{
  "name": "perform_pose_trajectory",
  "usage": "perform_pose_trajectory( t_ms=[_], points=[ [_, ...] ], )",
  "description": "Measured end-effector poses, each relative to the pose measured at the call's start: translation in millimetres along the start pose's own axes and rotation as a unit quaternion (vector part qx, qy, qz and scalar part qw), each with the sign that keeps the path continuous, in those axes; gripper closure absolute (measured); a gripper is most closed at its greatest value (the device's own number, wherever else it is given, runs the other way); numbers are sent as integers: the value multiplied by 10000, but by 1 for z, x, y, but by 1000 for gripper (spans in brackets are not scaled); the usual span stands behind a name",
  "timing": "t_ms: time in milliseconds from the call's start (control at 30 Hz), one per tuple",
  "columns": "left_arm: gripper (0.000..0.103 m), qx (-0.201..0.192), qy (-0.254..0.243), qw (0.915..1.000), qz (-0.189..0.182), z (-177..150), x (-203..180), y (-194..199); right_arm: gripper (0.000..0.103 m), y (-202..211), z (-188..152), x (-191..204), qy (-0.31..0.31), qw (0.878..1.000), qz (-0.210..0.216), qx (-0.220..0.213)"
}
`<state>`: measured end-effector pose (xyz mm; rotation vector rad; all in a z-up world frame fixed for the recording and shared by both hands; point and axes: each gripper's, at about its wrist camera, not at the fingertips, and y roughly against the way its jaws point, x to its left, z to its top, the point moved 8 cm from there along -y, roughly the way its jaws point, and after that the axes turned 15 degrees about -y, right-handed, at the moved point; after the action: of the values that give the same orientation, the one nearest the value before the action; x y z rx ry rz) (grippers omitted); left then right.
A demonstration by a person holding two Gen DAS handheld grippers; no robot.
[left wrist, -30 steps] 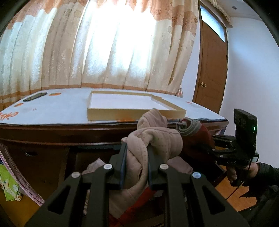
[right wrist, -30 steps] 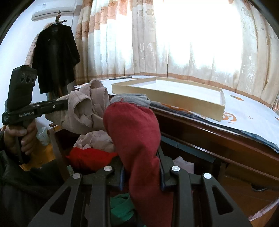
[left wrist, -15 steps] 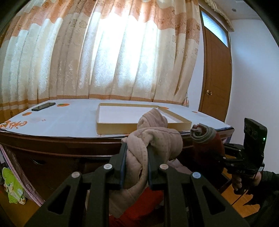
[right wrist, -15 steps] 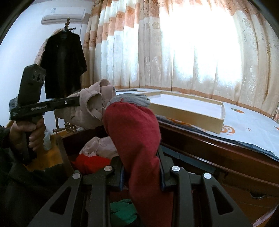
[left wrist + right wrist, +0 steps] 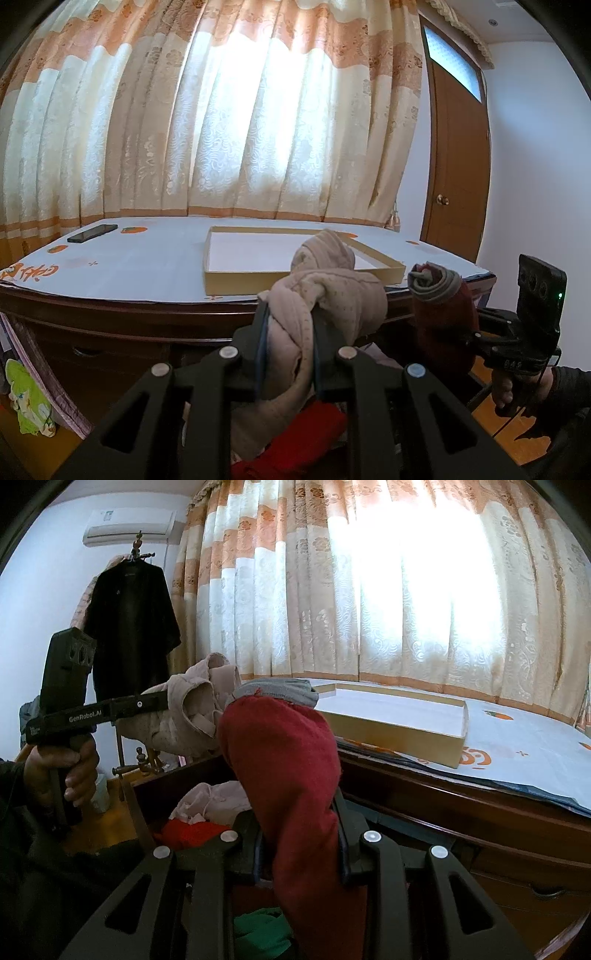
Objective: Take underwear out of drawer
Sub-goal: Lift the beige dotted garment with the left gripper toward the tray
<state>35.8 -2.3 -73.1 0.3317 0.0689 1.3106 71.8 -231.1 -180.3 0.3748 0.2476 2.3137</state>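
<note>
Both garments sit higher against the bench (image 5: 110, 273) than before: left claw (image 5: 288, 325) clenched on pink underwear (image 5: 332, 295), right claw (image 5: 299, 830) on red underwear (image 5: 288, 757), clear of the drawer (image 5: 140, 797).

Box (image 5: 258, 280) on table (image 5: 147, 266); phone (image 5: 92, 233), perhaps, left.

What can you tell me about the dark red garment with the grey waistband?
The dark red garment with the grey waistband looks like soft knitted cloth, bunched and standing upright. The right gripper is shut on its lower part, holding it above the open wooden drawer. Its waistband folds over at the top. It hangs beside the beige garment; whether they touch is unclear.
</note>
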Motion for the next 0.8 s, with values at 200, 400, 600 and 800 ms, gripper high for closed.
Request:
perform_pose_trajectory(
  t_ms=[200, 400, 600, 800],
  points=[
    [86, -39, -12, 10000, 13, 5, 1, -1, 72, 1, 1, 2, -71, 10000, 34, -29],
    [86, -112, -54, 9999, 2, 13, 1, -3, 72, 0, 3, 7, -180, 9998, 117, -20],
    [86, -142, -25, 9999, 8, 21, 3, -6, 71, -2, 10, 10, -303, 9994, 147, -11],
    [86, -190, -71, 9998, 2, 32, 2, -10, 71, -2, 19, 11, -347, 9993, 106, -18]
  ],
)
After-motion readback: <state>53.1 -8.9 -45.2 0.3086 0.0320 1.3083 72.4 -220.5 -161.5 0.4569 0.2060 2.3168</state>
